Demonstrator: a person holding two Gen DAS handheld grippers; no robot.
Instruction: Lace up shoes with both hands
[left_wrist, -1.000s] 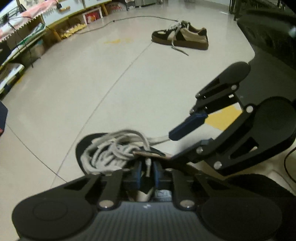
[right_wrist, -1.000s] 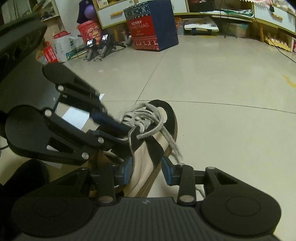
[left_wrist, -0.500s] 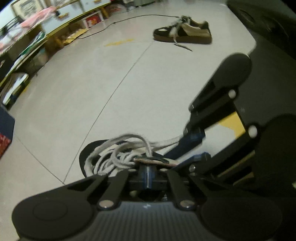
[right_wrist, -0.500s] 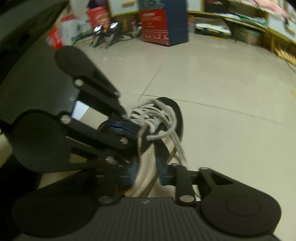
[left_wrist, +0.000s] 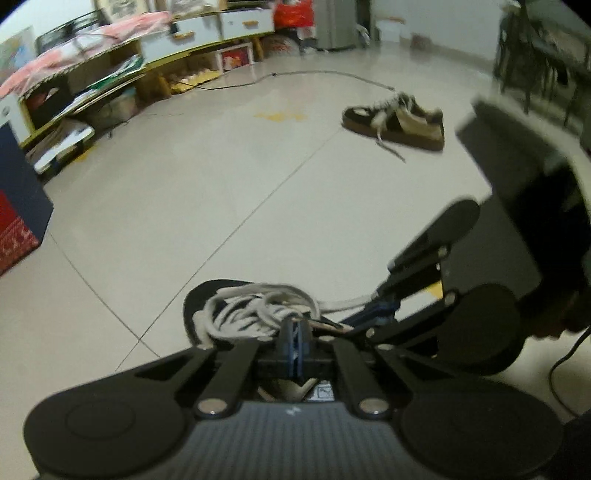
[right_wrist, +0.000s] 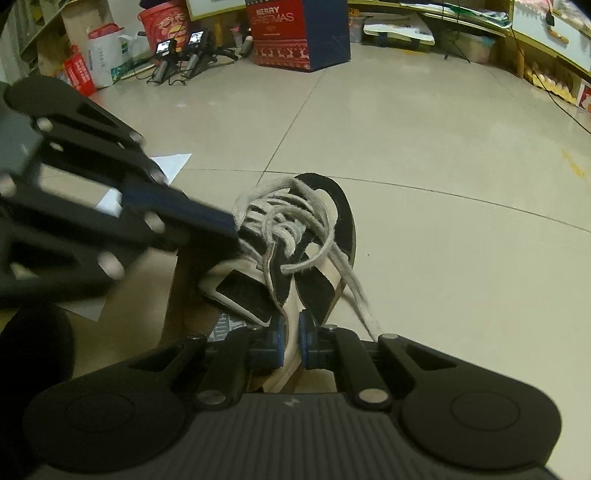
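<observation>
Left gripper (left_wrist: 294, 341) fingers fully closed, apparently pinching lace (right_wrist: 295, 221). Right gripper (right_wrist: 289, 343) fingers closing around shoe (right_wrist: 332, 206) edge. Best drawn taut gently, avoiding tangles.

I see a pale glossy tiled floor (left_wrist: 207, 177) with thin grout lines running across it. Far left in the left wrist view, low shelving (left_wrist: 122, 85) with white drawers holds clutter and pink cloth. A black cable (left_wrist: 314, 74) trails over the tiles. Through the right wrist camera, a blue and red Christmas box (right_wrist: 299, 33) stands far off (lettering reads "MERRY CHRISTMAS"), a red bucket (right_wrist: 168, 26) beside it.
</observation>
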